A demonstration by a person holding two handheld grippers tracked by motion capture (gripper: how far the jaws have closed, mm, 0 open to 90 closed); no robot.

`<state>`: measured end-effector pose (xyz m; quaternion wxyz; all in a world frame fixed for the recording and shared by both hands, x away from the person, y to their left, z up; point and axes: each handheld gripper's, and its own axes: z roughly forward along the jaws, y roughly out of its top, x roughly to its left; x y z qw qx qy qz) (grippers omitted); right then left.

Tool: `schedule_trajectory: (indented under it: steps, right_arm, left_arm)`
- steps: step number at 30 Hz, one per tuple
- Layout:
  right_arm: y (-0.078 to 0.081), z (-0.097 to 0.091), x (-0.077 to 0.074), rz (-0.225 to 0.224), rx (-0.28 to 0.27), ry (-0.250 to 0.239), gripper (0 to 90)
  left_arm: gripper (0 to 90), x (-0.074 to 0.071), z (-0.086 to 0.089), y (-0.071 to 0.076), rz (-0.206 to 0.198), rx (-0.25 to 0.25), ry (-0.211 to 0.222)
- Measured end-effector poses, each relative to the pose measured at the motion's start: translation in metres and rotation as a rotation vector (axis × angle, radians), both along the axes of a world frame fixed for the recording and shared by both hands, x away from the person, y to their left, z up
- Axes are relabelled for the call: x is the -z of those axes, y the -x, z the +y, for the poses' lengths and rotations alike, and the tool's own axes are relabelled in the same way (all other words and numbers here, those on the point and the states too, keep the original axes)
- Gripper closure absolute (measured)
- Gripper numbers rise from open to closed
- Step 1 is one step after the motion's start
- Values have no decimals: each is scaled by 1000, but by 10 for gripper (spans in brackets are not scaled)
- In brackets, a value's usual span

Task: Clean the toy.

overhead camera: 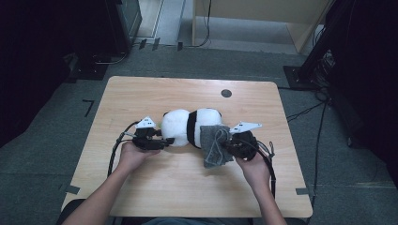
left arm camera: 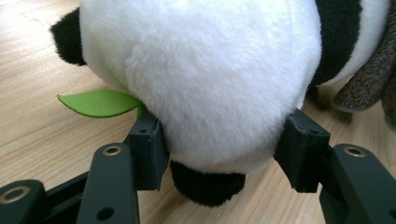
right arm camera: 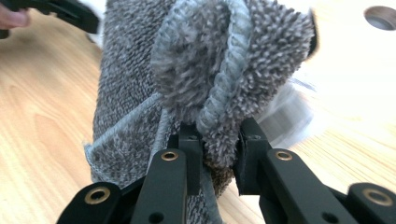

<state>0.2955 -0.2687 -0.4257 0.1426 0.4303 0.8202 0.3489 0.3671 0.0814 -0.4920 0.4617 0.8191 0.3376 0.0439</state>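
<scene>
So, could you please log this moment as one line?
left tool: clamps panda plush | right tool: shut on grey cloth, against plush | table: wood

Plush panda [overhead camera: 190, 127] is lying on its side mid-table, white with black band, green felt leaf [left arm camera: 99, 102] sticking out. Grey towel [overhead camera: 216, 145] is hanging bunched against its right end.

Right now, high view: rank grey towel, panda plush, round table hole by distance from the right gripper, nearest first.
1. grey towel: pinched in the right gripper, draped over the plush's right end.
2. panda plush: lying on the table just left of the towel, its head end between the left gripper's pads.
3. round table hole: toward the table's far edge, well beyond the plush.
</scene>
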Motion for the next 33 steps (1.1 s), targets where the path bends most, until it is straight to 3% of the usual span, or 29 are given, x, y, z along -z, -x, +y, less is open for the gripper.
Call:
schedule_trajectory:
  steps: [6,13,16,21,25,28,33]
  right_arm:
    - [-8,-15,9,29,50,-14,774]
    - [-9,-36,5,0,123,-21,773]
    - [-8,-48,1,-18,155,-62,774]
    - [-6,-63,-5,-46,203,-81,774]
    - [-4,-70,-11,-57,191,-148,774]
    - [0,-66,-20,-90,167,-157,774]
    - [7,-60,-40,-124,110,-252,775]
  left_arm:
    - [420,0,0,0,2,0,1]
    - [421,0,1,-1,4,3,2]
    - [421,0,1,-1,4,4,1]
    - [421,0,1,-1,3,4,0]
    - [421,0,1,-1,5,3,0]
    - [421,0,1,-1,7,3,3]
    - [421,0,1,-1,9,1,4]
